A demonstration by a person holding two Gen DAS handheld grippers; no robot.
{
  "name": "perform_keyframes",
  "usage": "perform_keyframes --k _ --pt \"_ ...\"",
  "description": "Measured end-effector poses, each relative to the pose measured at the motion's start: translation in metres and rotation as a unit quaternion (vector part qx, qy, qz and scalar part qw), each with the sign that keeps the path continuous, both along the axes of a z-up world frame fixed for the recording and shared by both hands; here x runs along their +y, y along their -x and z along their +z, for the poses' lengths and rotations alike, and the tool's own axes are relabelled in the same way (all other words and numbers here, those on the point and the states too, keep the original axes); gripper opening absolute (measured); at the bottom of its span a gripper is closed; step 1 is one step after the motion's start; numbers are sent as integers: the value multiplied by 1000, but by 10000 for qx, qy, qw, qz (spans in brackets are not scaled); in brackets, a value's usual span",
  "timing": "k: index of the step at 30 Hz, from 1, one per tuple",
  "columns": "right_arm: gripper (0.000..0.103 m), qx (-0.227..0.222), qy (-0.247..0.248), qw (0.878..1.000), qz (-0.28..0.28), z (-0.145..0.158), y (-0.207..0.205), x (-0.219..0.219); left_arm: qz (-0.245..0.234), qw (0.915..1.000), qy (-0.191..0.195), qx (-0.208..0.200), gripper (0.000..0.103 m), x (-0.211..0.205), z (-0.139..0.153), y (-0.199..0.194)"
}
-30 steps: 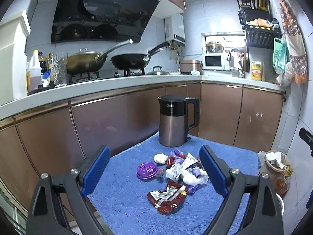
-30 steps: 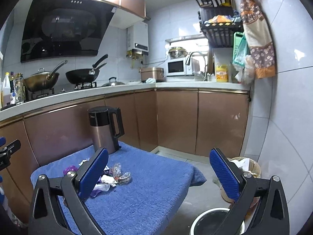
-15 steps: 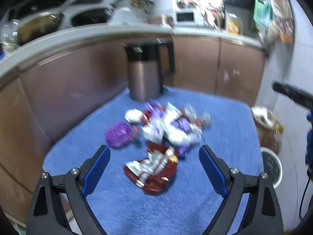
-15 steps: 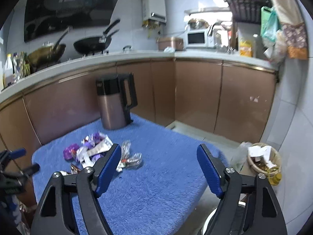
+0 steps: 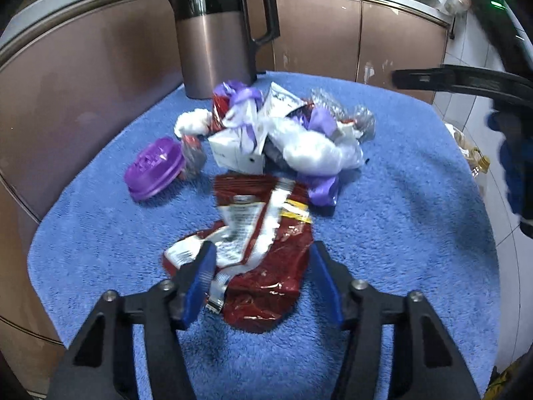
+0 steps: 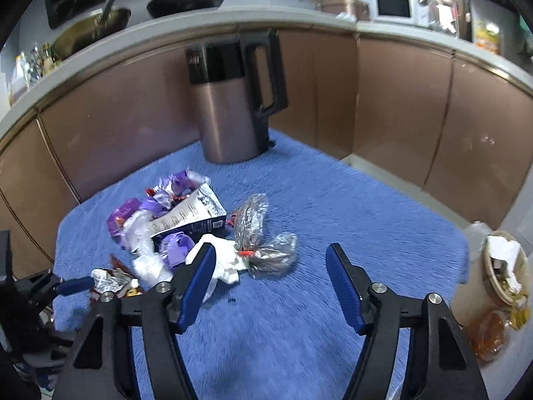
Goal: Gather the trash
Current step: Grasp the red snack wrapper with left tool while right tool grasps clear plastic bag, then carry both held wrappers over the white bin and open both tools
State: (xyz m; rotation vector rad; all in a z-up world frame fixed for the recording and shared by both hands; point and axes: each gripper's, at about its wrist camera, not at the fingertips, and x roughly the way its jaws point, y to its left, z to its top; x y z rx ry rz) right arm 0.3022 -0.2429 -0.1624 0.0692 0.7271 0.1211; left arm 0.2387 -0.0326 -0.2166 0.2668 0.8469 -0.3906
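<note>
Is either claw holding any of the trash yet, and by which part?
Nothing is held yet. The left claw, jaws just closing, straddles the near end of the red snack bag without pinching it. The right claw, also closing, is empty over the blue towel.

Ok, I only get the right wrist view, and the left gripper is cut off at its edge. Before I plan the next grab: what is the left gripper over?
Observer: The left gripper straddles the red snack wrapper. Its jaws have just been closing, and the pads are not clearly pressing on it yet.
Operator: Any trash beside the pile that I might miss?
Observer: A purple lid lies on the blue towel, left of the pile in the left wrist view, apart from the red wrapper.
Operator: Anything by the kettle?
Observer: A white crumpled wad sits in front of the kettle, at the pile's far left edge.
</note>
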Motion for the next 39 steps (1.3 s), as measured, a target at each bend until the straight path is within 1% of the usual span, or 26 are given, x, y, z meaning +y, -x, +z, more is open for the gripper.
perform_keyframes --k 1,2,3,5,7,8,12,13,15,16,17,19,22,25,30,32,33,39 --pt "61 79 -11 10000 56 -6 -10 3 -8 10000 7 21 47 0 -2 -1" --pt "57 184 -43 9998 111 -13 -21 6 -22 10000 35 50 42 1 -3 -2" --pt "56 280 -62 9995 142 -19 -30 9 -37 9999 81 91 37 2 -5 -3" --pt "54 428 -120 9987 237 -31 -47 15 -65 9997 175 172 30 4 -8 -7" --pt "52 568 -220 9977 288 -42 -62 18 -95 9995 239 192 26 6 -11 -8" --pt "50 631 -261 9972 313 -47 -70 19 -111 9994 263 182 22 6 -11 -8" --pt "50 830 -377 9951 395 -61 -93 25 -115 9990 388 181 11 6 -9 -5" --pt "50 901 -423 9942 409 -65 -98 26 -95 9989 424 172 10 7 -8 -3" --pt "40 1043 -541 9922 416 -73 -107 26 -41 9987 499 136 8 10 -6 -2" --pt "26 1106 -610 9911 421 -76 -110 25 -17 9985 534 117 7 11 -4 -1" --pt "17 1139 -661 9904 410 -78 -113 25 -5 9984 563 109 7 12 -2 -1" --pt "13 1106 -778 9901 364 -79 -114 22 20 9979 638 92 6 15 3 -2" --pt "12 909 -876 9915 318 -68 -104 16 37 9968 801 50 5 21 13 2" --pt "12 681 -910 9930 314 -49 -83 13 58 9959 903 -22 4 27 24 6" --pt "12 314 -986 9941 336 -19 -43 8 64 9944 1034 -204 4 36 48 31" --pt "12 188 -982 9944 346 -8 -24 7 51 9940 1051 -290 3 38 57 40" --pt "12 129 -998 9943 345 -3 -13 6 49 9941 1025 -340 3 34 55 39" --pt "12 -252 -942 9950 206 31 57 -8 8 9926 1084 -552 3 30 80 65"
